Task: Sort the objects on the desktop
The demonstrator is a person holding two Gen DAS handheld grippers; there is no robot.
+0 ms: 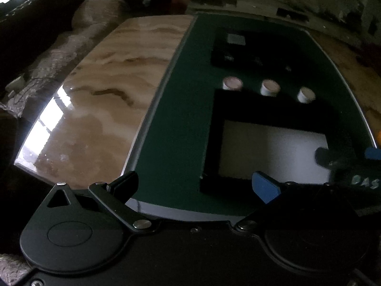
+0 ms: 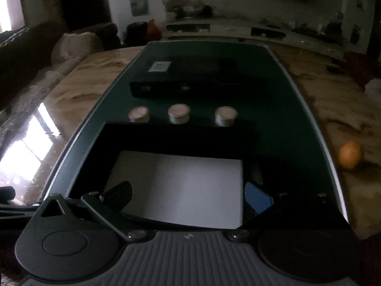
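Observation:
A green mat (image 1: 181,109) (image 2: 281,109) lies on a marble table. Near its front edge sits an open black box with a white floor (image 1: 271,150) (image 2: 181,186). Three small white round tubs (image 1: 269,87) (image 2: 179,114) stand in a row behind it. Farther back lies a closed black box with a white label (image 1: 250,50) (image 2: 190,76). My left gripper (image 1: 195,187) is open above the mat's front edge, left of the open box. My right gripper (image 2: 188,196) is open over the box's white floor; it shows at the right edge of the left wrist view (image 1: 345,164).
Bare marble table top (image 1: 102,100) spreads left of the mat. An orange round thing (image 2: 349,157) lies on the table right of the mat. A sofa with a pale blanket (image 1: 71,38) stands to the left, and a cluttered low shelf (image 2: 238,28) runs behind.

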